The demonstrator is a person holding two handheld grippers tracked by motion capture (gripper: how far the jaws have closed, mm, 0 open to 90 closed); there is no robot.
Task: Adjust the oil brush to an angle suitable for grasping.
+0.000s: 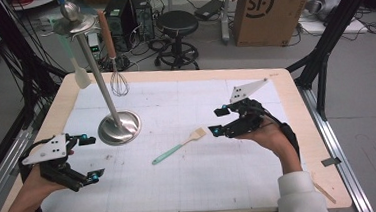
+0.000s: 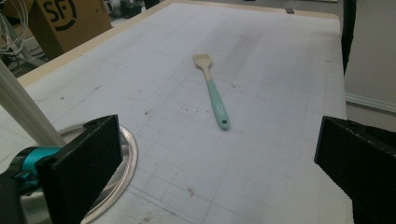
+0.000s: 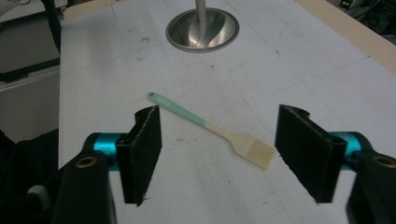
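- While the right gripper [image 3: 217,154] hovers with jaws spread and empty, the pastry brush [image 3: 212,129] lies flat on the tabletop [image 1: 191,186], near the stand [image 1: 119,127].
- Jaws may slip on the thin handle.
- Left gripper [image 1: 87,158] is spread, holding nothing.

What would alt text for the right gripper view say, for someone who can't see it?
A pastry brush with a mint-green handle and pale bristles lies flat on the white gridded table, seen between the two open black jaws of the right gripper, which do not touch it. Farther off stands the round metal base of a stand.
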